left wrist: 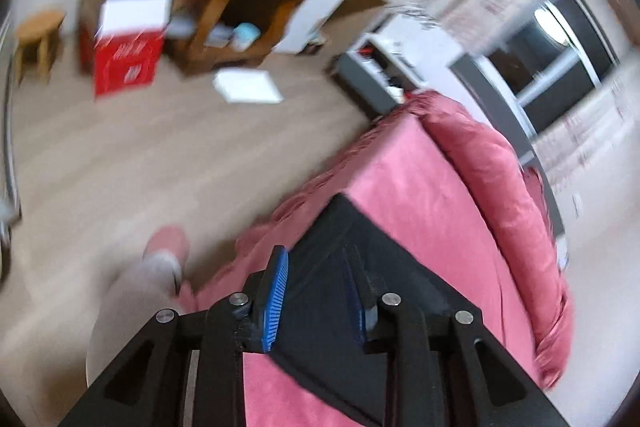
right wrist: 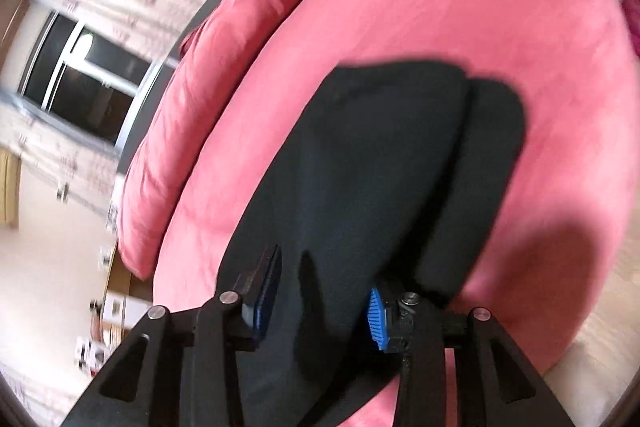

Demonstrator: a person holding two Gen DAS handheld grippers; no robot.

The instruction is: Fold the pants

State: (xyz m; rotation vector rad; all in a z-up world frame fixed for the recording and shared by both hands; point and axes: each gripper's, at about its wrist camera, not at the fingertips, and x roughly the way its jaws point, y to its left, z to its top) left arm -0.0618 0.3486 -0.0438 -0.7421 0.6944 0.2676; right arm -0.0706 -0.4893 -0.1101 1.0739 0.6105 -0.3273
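**Inspector:** Bed [right wrist: 500, 7] first: pink cover, pillows [right wrist: 180, 115] along the far edge. Where do the pants lie?

**Assistant:** Black pants [right wrist: 360, 167] lie flat on the bed, one layer showing past another at the far end, so partly folded, by my reading.

**Inspector:** Left gripper [left wrist: 316, 291]?

**Assistant:** Fingers spread, astride the near corner of the cloth, nothing pinched.

**Inspector:** Right gripper [right wrist: 324, 291]?

**Assistant:** Fingers likewise spread over the near cloth; contact cannot be told through the blur.

**Inspector:** Step in hand?

**Assistant:** Likely lining up a grasp for another fold. Next move calls for both to pinch the near edge evenly, then carry it across.
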